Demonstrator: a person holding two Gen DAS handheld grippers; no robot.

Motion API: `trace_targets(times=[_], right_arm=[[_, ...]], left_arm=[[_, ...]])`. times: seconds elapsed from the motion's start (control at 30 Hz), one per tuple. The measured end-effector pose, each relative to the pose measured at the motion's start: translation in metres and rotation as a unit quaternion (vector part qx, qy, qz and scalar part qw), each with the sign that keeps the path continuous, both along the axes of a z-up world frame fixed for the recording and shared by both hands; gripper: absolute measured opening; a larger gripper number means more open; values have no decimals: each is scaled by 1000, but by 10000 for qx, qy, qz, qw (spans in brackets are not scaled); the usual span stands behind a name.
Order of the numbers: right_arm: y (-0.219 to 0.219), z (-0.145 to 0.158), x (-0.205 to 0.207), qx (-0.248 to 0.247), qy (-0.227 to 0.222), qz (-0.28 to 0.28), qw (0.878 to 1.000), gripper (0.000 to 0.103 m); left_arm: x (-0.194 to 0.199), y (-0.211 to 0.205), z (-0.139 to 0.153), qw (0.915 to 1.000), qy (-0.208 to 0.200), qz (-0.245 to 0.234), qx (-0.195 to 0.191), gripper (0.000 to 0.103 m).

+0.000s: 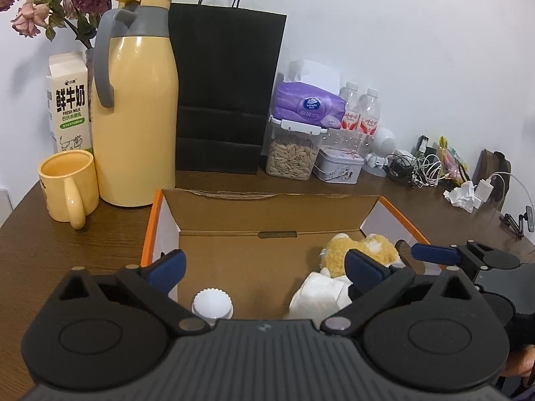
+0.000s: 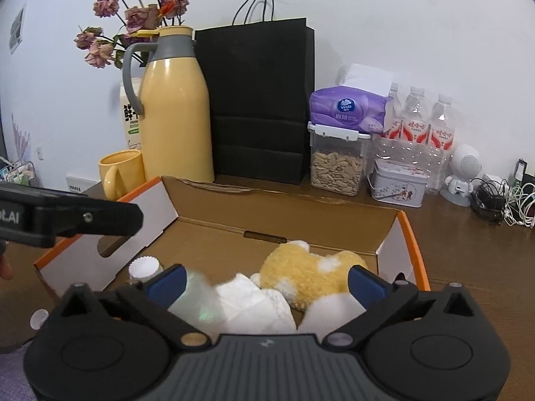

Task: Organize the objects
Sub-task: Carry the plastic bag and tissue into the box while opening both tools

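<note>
A: Open cardboard box (image 1: 267,214) — where is its floor free?

B: The left and middle floor lies bare. A white-capped bottle (image 1: 211,303) occupies the near left corner; a white cloth (image 1: 321,295) and a yellow plush toy (image 1: 359,250) fill the right side.

A: Obstacles around the box?

B: Behind it a yellow thermos jug (image 1: 135,110), a black paper bag (image 1: 227,93) and a seed container (image 1: 292,153) stand in a row; a yellow mug (image 1: 67,183) stands at its left — the wooden table (image 1: 67,244) in front of the mug is bare.
</note>
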State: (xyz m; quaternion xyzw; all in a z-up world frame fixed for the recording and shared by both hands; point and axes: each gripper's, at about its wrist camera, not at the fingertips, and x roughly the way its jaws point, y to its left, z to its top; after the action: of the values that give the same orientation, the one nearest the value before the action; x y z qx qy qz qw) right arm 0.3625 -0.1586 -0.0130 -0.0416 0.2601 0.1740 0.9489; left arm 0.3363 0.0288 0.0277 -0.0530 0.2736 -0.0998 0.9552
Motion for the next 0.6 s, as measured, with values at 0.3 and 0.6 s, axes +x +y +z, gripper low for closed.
trace_targets(times=[0.3, 0.6], right_arm=[[-2, 9, -7, -3, -61, 5, 10000, 103], [-13, 27, -39, -20, -262, -46, 9996, 103]], left_arm=[[-16, 2, 17, 9995, -303, 93, 42, 103], [-51, 1, 36, 9984, -506, 209, 133, 103]])
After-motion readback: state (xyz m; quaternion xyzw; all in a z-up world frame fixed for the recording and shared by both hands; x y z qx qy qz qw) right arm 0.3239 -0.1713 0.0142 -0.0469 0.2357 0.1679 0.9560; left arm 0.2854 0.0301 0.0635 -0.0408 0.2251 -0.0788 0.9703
